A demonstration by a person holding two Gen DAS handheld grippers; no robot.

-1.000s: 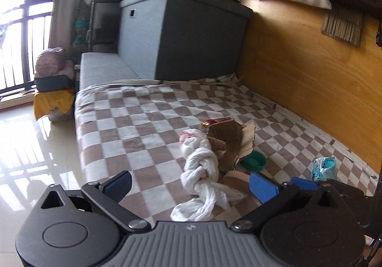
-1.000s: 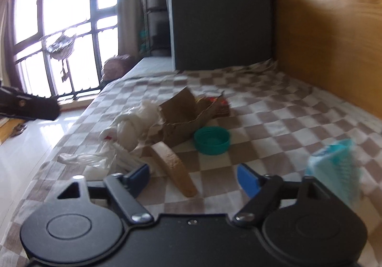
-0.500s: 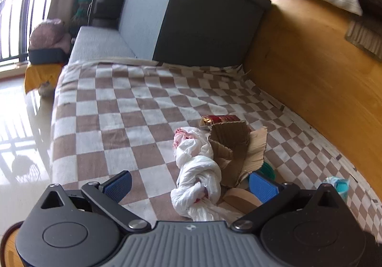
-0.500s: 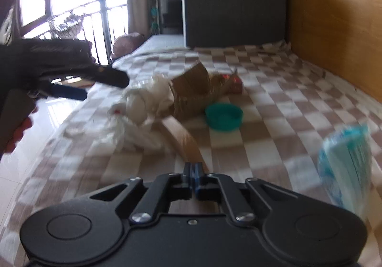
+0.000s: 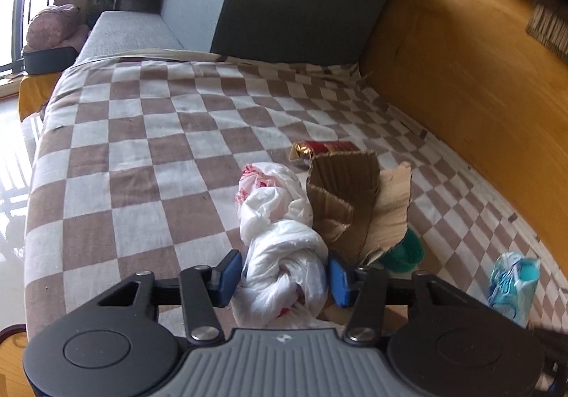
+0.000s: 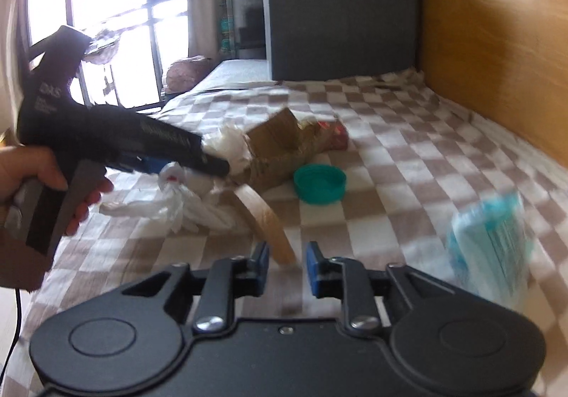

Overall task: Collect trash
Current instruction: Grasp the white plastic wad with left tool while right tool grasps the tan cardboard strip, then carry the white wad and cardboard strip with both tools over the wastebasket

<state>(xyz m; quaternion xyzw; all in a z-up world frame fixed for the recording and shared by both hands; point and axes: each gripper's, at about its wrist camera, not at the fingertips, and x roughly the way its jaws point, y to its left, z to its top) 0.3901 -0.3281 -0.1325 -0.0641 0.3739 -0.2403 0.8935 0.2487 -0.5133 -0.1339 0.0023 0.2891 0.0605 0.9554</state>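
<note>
Left tongs (image 5: pixel 282 276): jaws had just been closing around the knotted white plastic bag (image 5: pixel 280 230). The bag's near end filled the gap between the blue pads (image 5: pixel 227 276), which looked pressed against it, so I logged a grip. The rest of the bag ran out toward 12 o'clock on the checkered bed cover (image 5: pixel 142 155).

Right tongs (image 6: pixel 285 267): jaws had just been opening a little, standing narrowly apart. The near tip of the tan tape ring (image 6: pixel 264 216) lay just ahead of the gap at 12 o'clock; no pad pressed on it. I could see the hand (image 6: pixel 32 177) holding the left tongs at 9 o'clock.

Count on the bed:
- one bag
- one tape ring
- one torn cardboard piece (image 5: pixel 358 205)
- one red-gold wrapper (image 5: pixel 325 148)
- one teal cap (image 6: pixel 319 182)
- one blue-white packet (image 6: pixel 493 241), at 2 o'clock of the right tongs
</note>
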